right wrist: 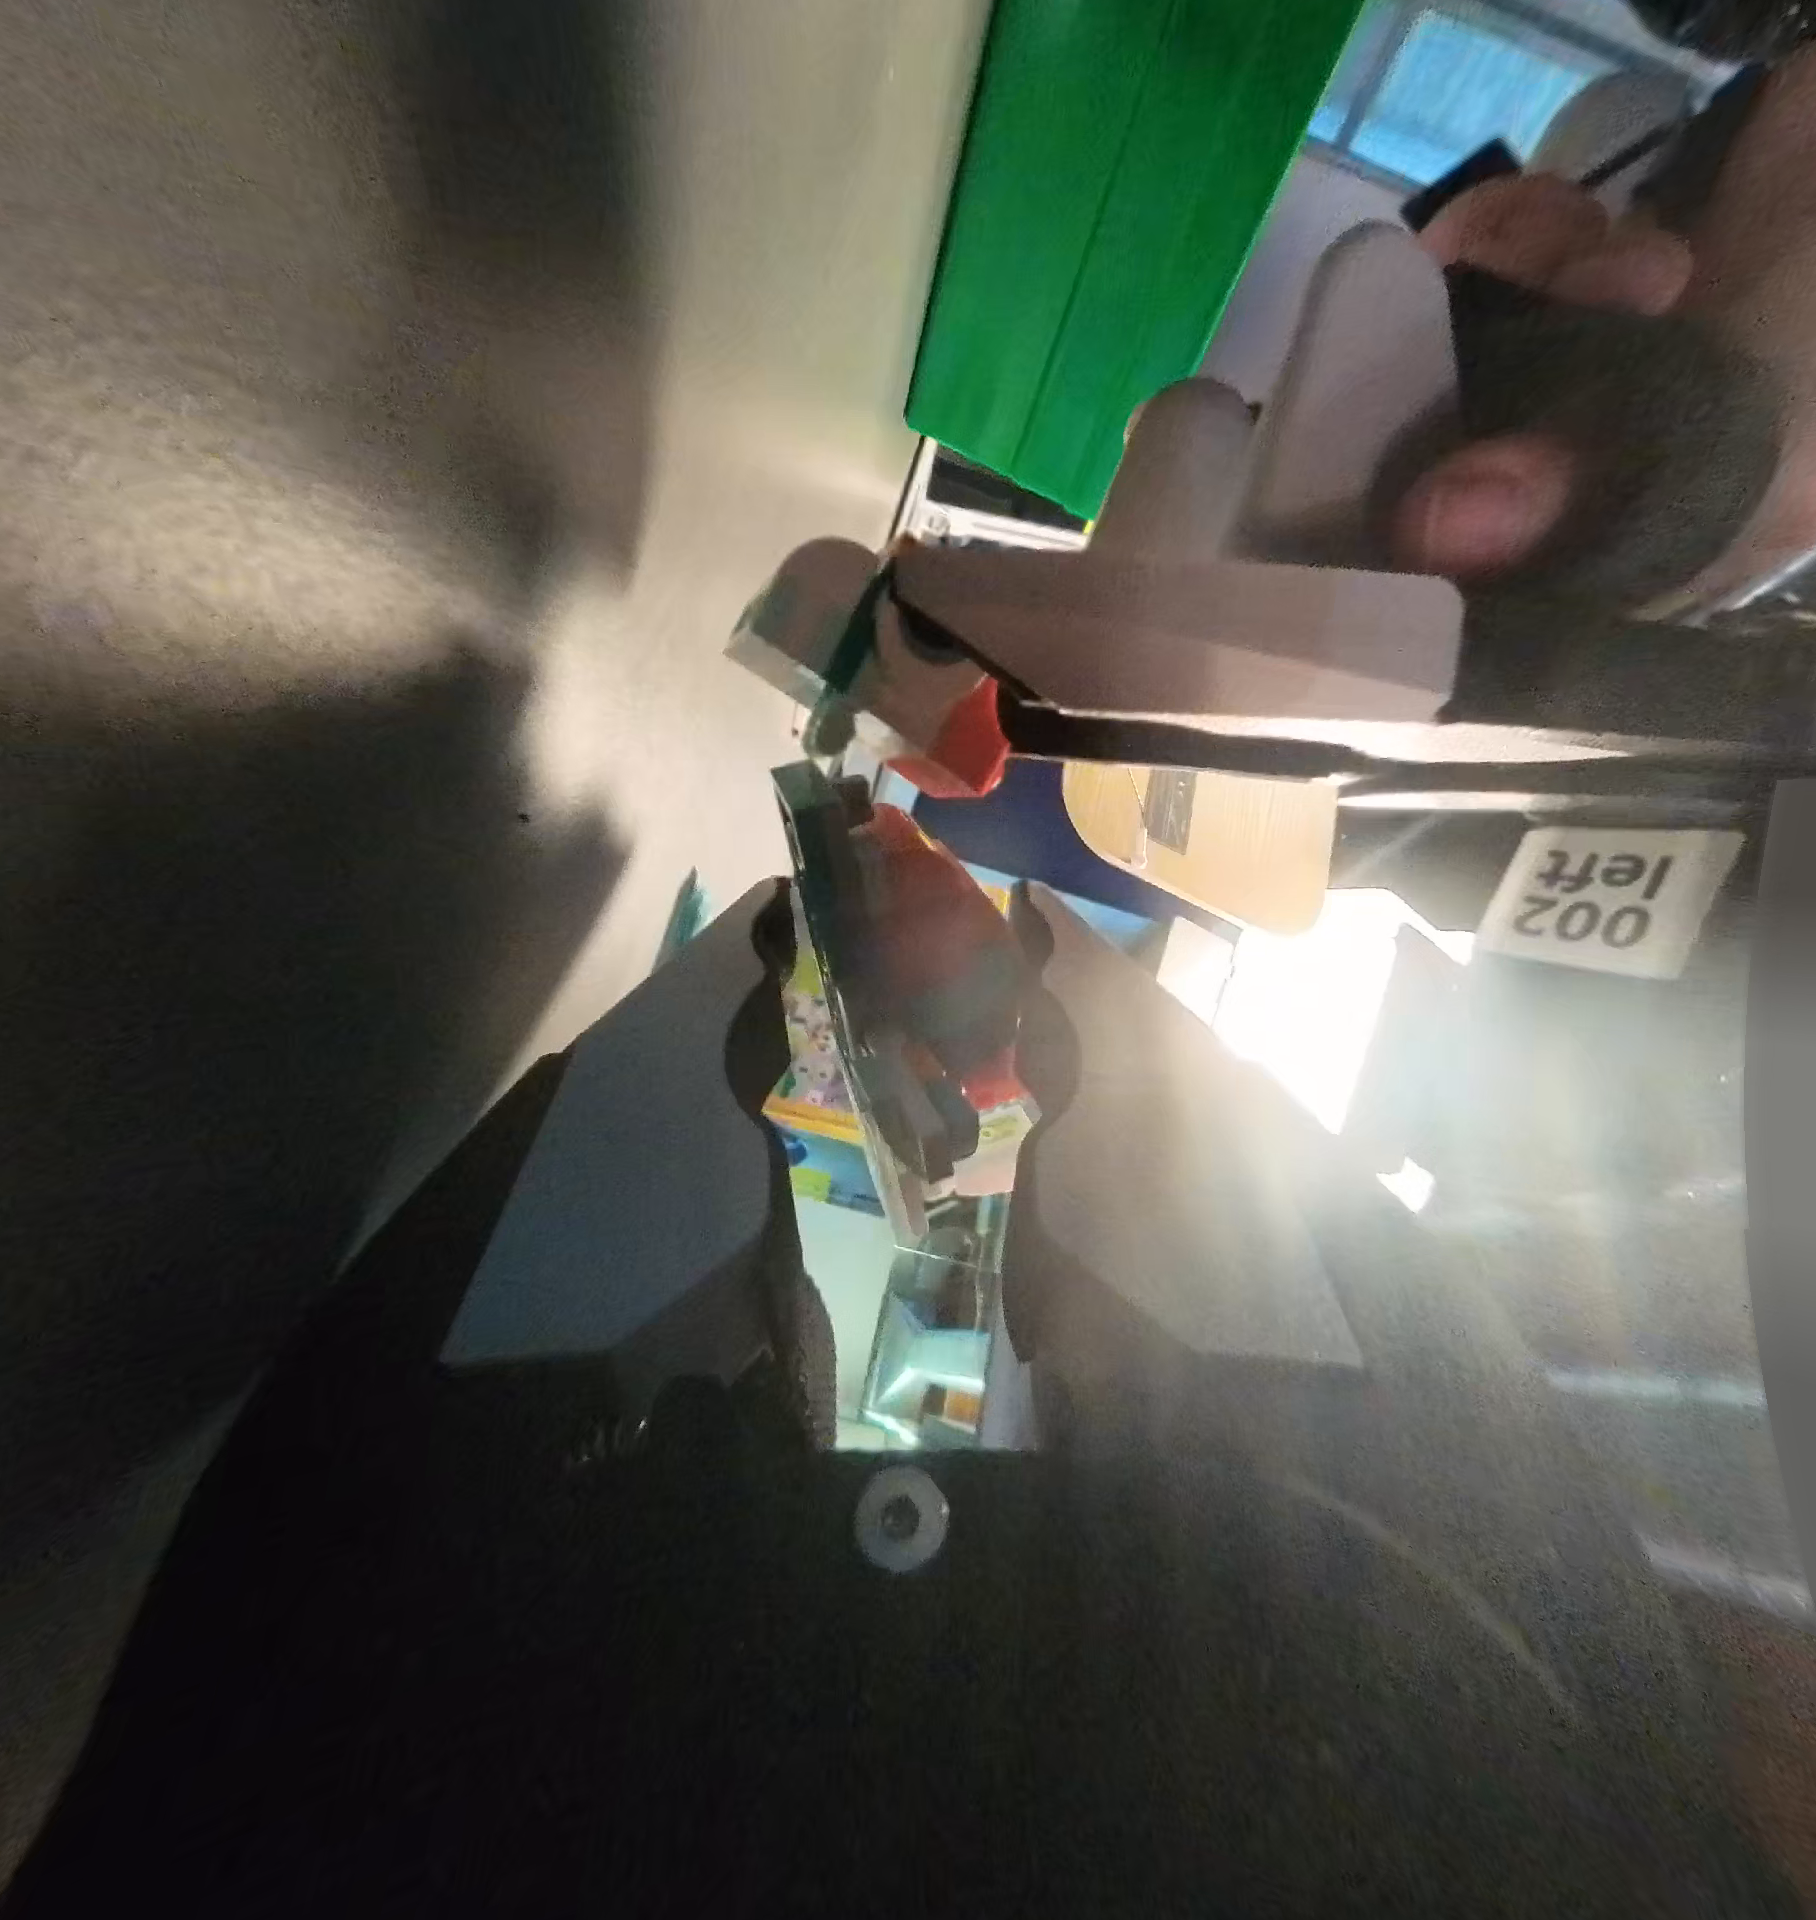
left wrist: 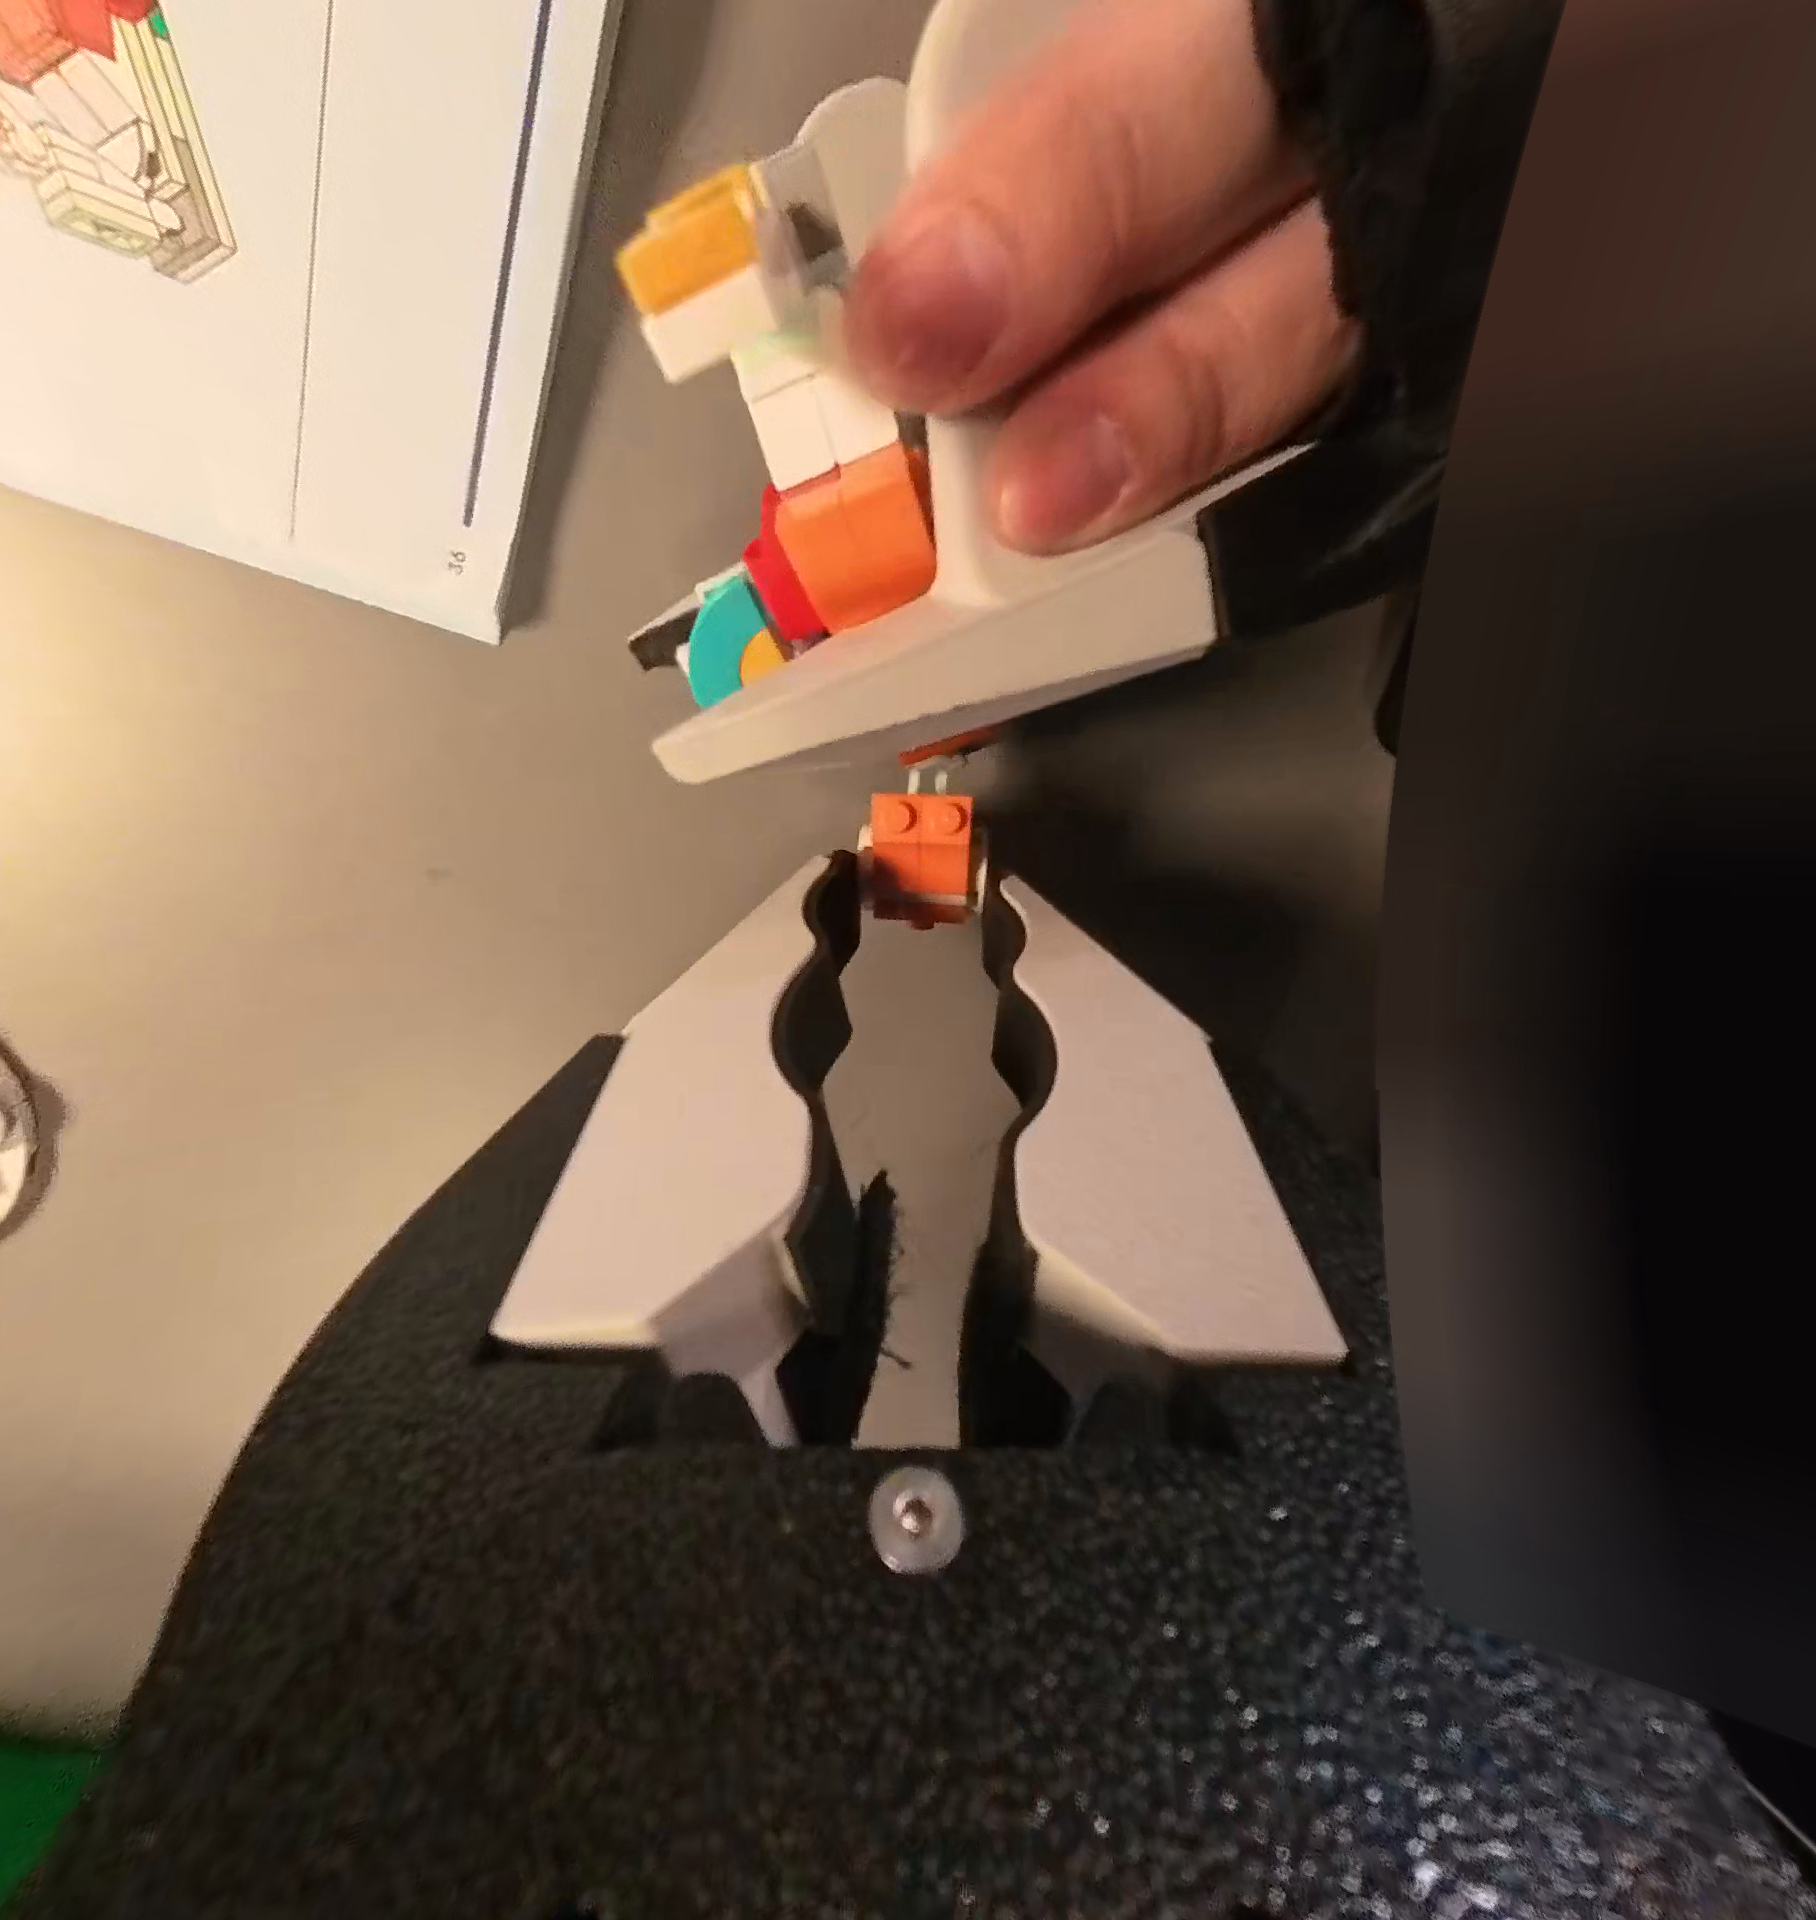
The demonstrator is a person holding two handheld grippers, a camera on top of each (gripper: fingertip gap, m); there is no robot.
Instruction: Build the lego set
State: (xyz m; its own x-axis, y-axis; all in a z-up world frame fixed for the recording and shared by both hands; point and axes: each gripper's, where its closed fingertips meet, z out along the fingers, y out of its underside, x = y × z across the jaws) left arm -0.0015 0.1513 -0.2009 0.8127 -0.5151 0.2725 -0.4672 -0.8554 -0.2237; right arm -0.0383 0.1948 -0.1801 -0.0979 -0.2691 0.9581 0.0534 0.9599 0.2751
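Two hand-held grippers pinch rigid, light, pop-apart pieces: my left hand-held gripper (left wrist: pixel 919 883) nips the small orange brick assembly (left wrist: pixel 923 840) by its sides, my right hand-held gripper (right wrist: pixel 899 914) clamps the larger lego build (right wrist: pixel 909 997).

right gripper (right wrist: pixel 899 925) | jaws clamp lego build (right wrist: pixel 945 997) | left gripper (right wrist: pixel 873 665) near

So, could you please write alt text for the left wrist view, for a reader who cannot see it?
The left hand-held gripper pinches a small orange brick piece at its fingertips, just below the right hand-held gripper, which holds a multicoloured lego build. An open instruction booklet lies on the grey table behind.
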